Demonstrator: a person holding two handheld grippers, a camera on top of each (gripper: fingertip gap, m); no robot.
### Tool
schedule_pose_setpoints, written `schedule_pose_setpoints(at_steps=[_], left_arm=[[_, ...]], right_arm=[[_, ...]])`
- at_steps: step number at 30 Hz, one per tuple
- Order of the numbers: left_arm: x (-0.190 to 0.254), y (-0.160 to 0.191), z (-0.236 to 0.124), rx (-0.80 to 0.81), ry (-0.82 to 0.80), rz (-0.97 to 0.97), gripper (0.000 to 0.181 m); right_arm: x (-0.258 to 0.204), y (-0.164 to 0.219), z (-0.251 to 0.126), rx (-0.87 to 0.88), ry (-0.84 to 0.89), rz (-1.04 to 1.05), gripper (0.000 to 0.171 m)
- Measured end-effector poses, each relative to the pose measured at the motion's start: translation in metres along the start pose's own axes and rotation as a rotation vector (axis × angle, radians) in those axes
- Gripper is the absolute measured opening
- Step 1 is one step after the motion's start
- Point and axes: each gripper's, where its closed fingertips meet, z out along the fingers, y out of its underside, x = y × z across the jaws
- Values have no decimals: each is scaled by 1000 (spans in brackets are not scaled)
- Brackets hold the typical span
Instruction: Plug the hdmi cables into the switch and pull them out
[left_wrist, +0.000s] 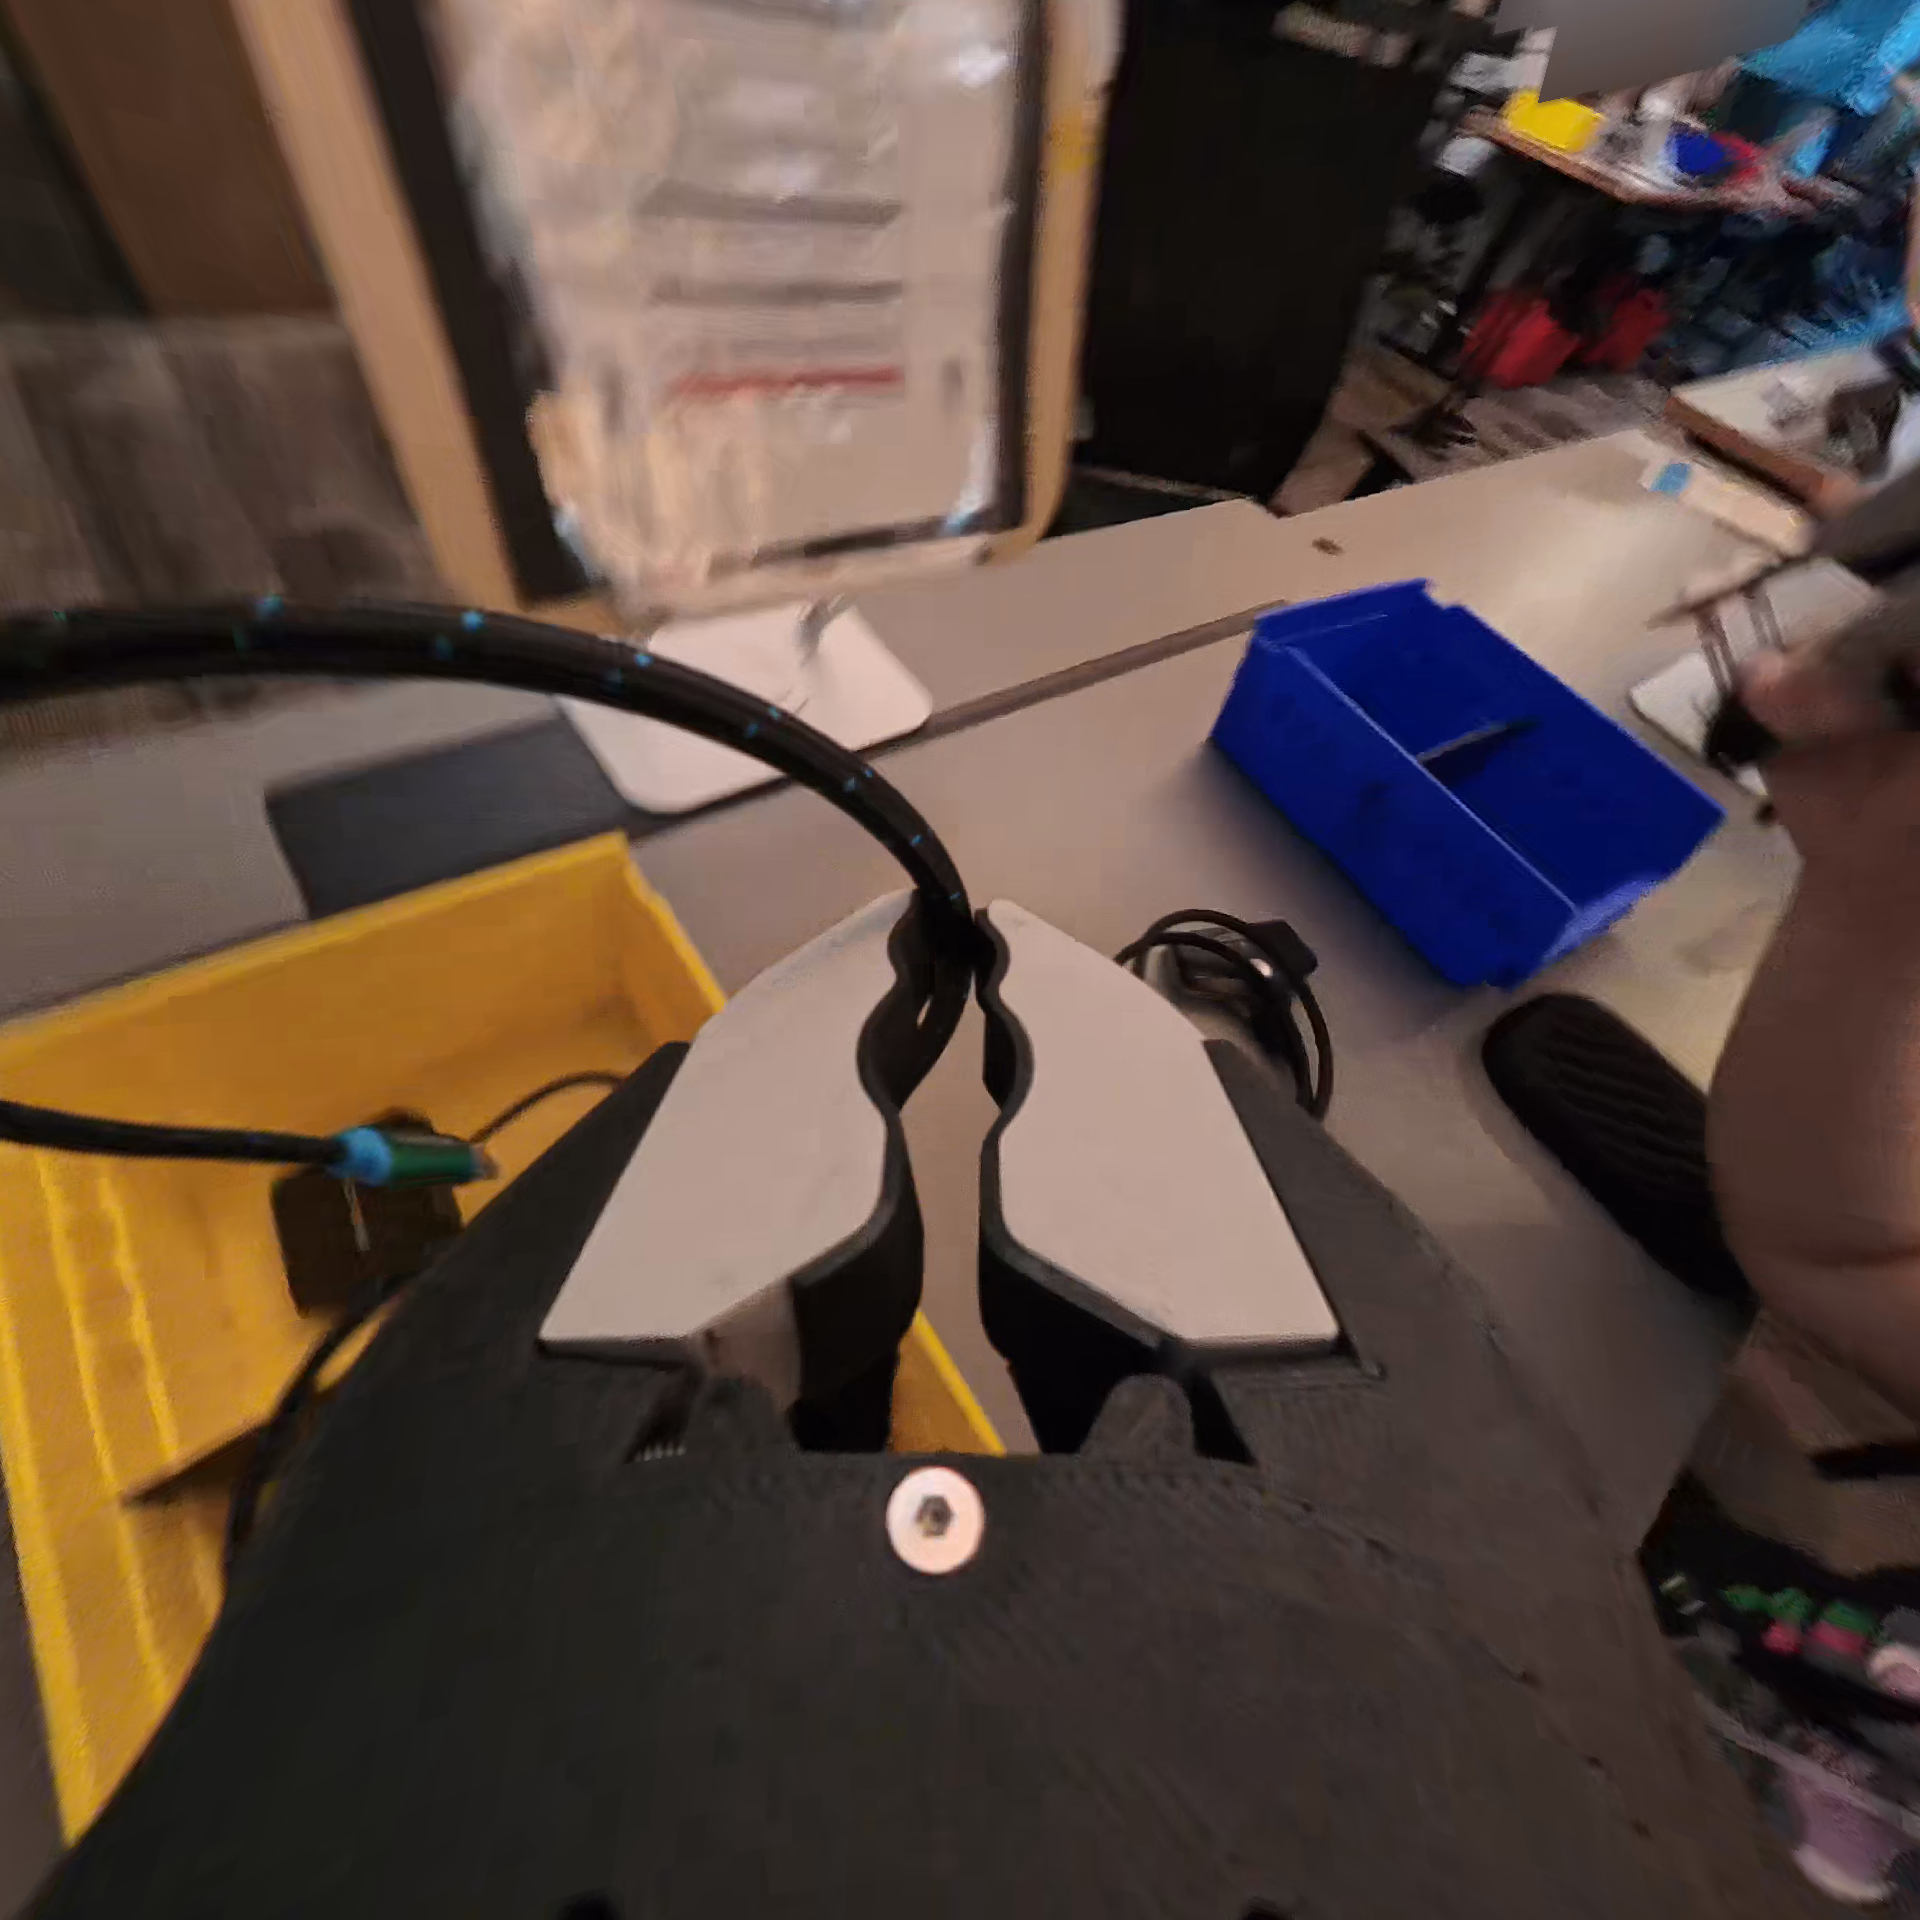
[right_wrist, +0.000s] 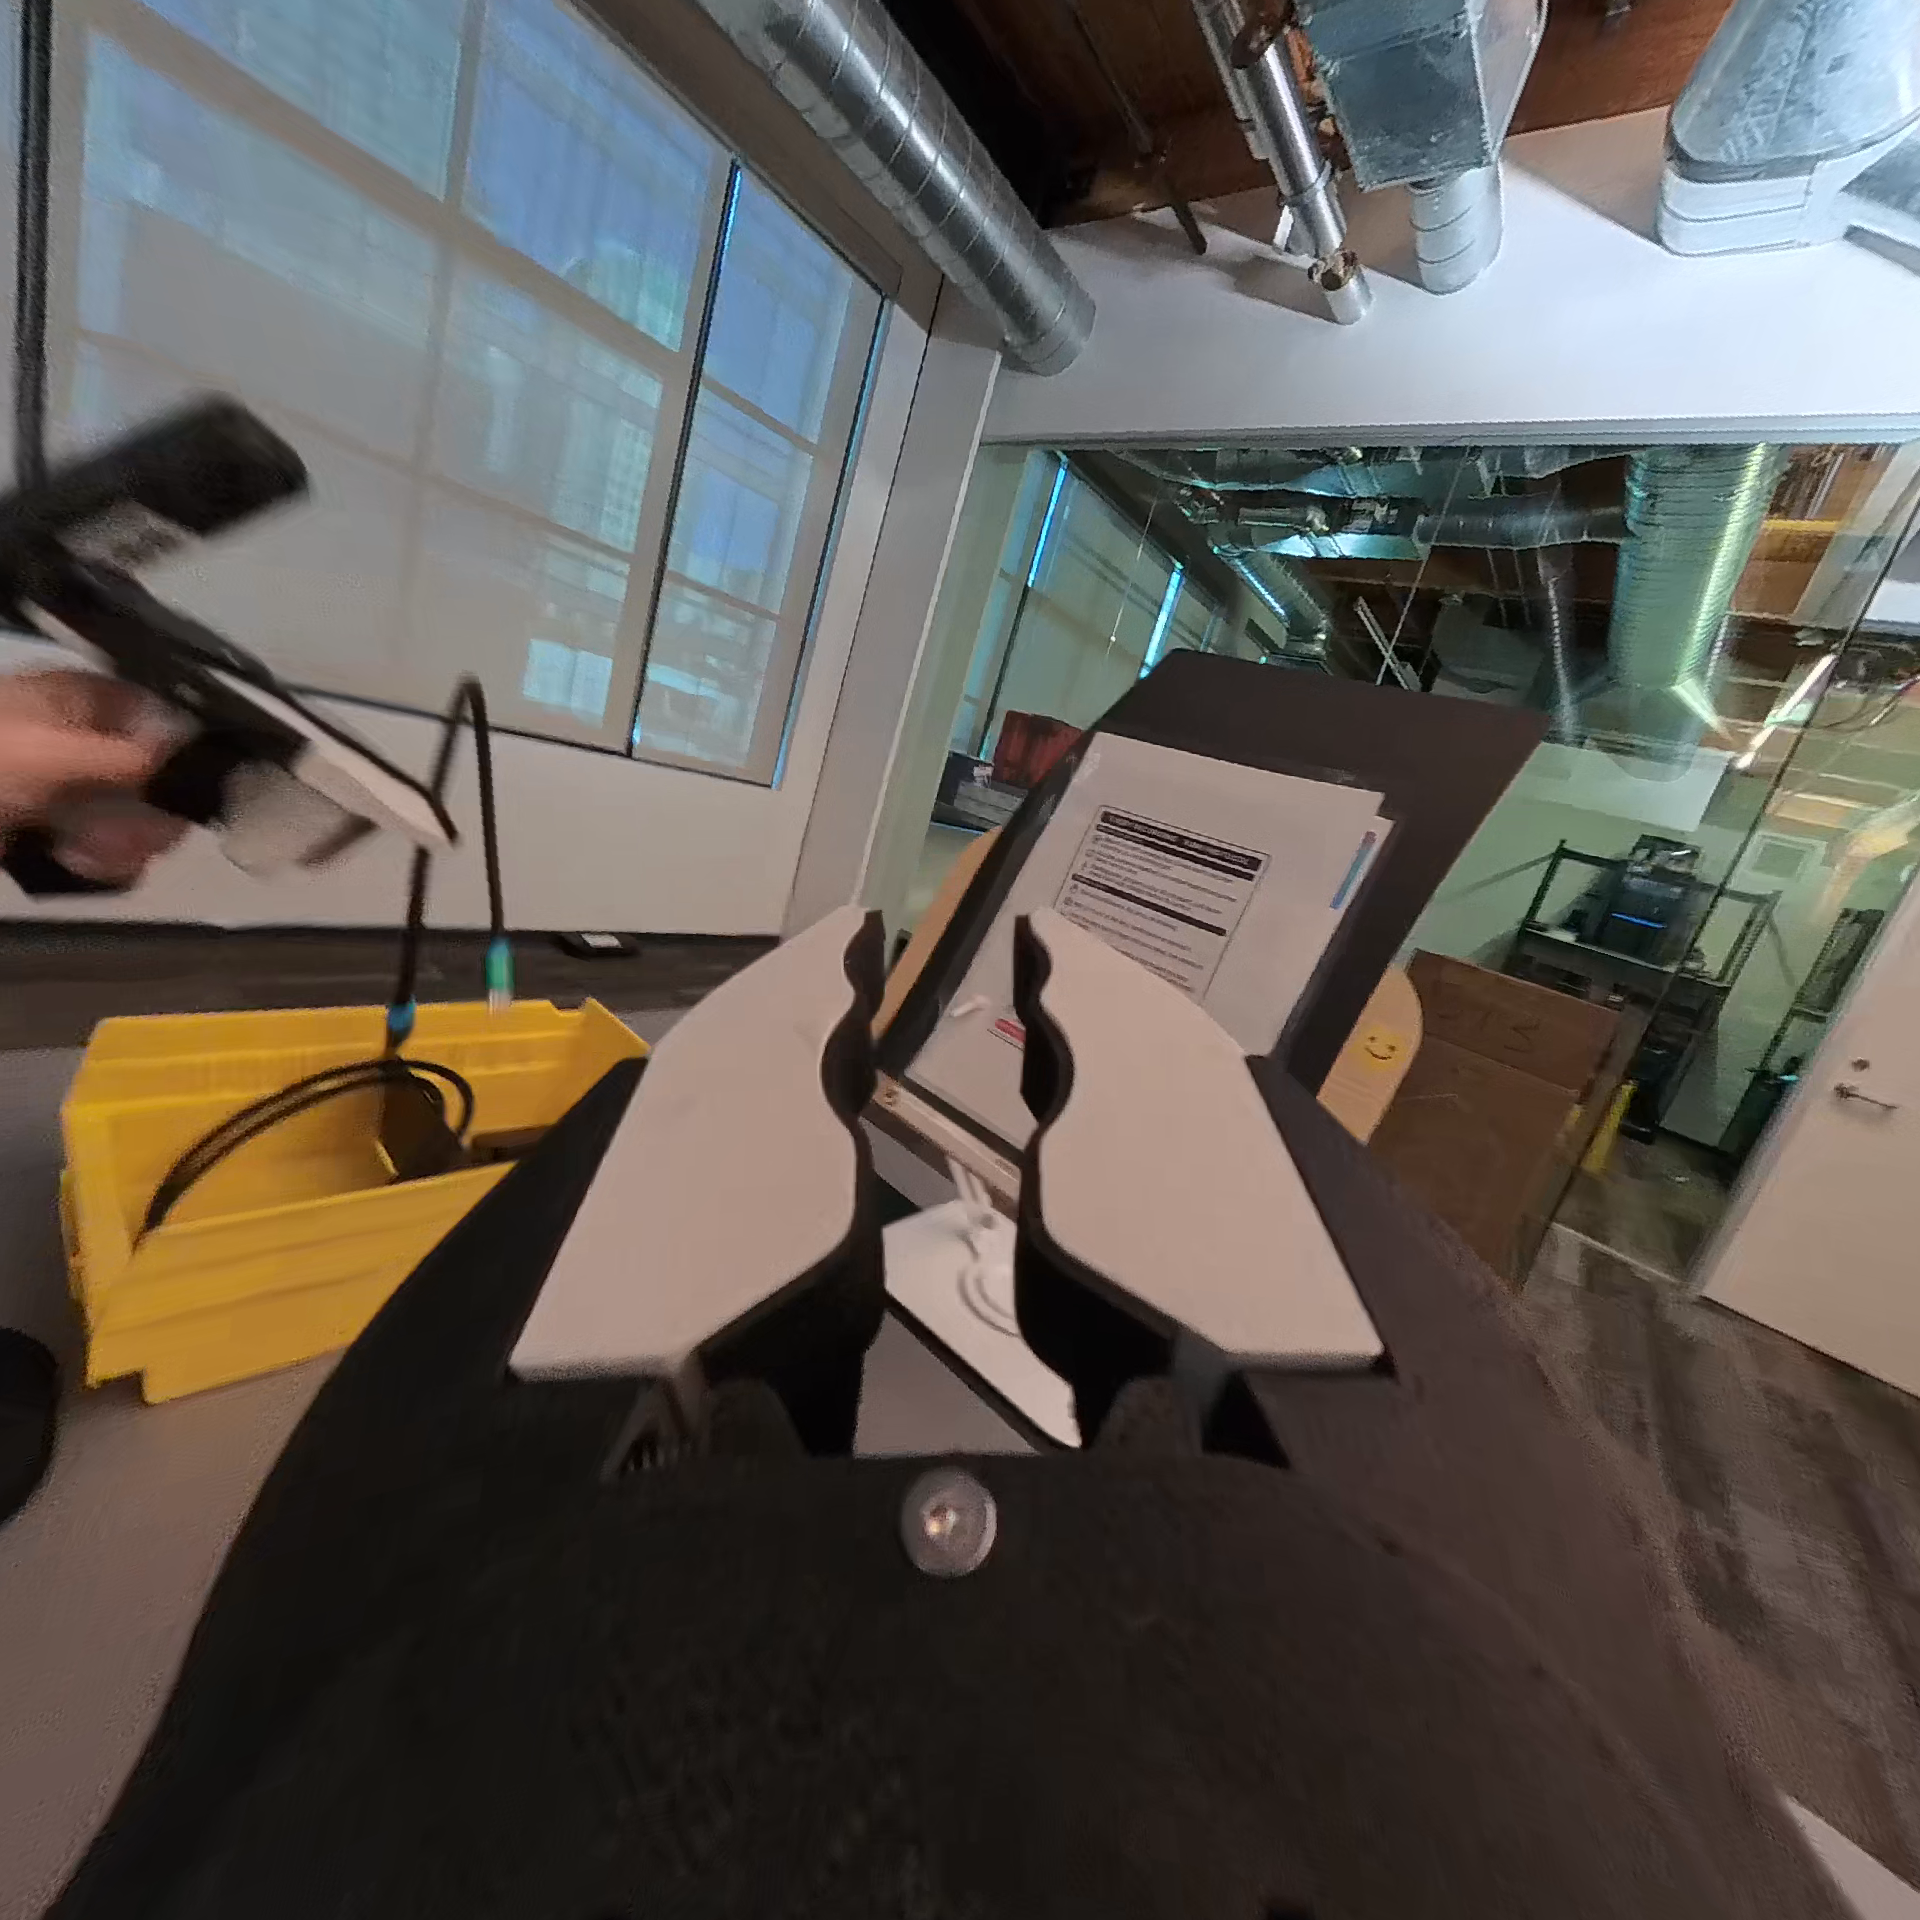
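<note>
Kid: HDMI cable (left_wrist: 582, 665) was black with little blue specks. Where was it?

Helper: It was up in the air over the yellow bin (left_wrist: 312, 997). The left tool (left_wrist: 951, 961) was pinching it tight near the tips. From there it bent in a big arch off to the left.

Kid: Which way did its end point?

Helper: One plug (left_wrist: 416, 1155), with a blue collar, lay nearly flat over the bin, its metal tip to the right. From the right wrist view, two ends hung straight down over the bin. One plug (right_wrist: 500, 977) dangled free. The other end (right_wrist: 400, 1023) reached down to a dark box in the bin. That may have been the switch (right_wrist: 416, 1132), but I could not tell if it was plugged in.

Kid: Would it be hard to hold?

Helper: I think it was light, bendy and springy. The woven skin looked easy to grip. To steer a plug, I think it would be better to hold the hard plug body, not the cord.

Kid: And the right tool (right_wrist: 948, 930)?

Helper: It was spread apart and held nothing, pointing up and well away from the cable. A blue bin (left_wrist: 1455, 790) sat farther off on the surface (left_wrist: 1091, 644).
</note>
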Motion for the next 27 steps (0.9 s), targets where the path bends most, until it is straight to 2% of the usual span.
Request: schedule_pose_setpoints(at_steps=[3,5,9,13,17,20,23,27], left_arm=[[61,-10,-3,22,33,303,6],[103,2,13,-40,106,458,6],[177,51,73,-254,287,601,6],[222,121,125,-513,421,690,6],[238,187,149,-761,511,750,6],[239,220,152,-893,546,781,7],[229,239,153,-989,520,830,7],[231,247,156,-999,528,854,7]], right_arm=[[5,-5,-6,-42,46,-135,24],[10,-14,-15,-50,83,-217,24],[19,-42,-37,-7,137,-270,24],[25,-69,-60,89,157,-249,24],[34,-81,-73,135,175,-228,24],[41,-81,-78,142,184,-211,24],[44,-80,-79,145,181,-193,24],[46,-80,-80,144,186,-196,24]])
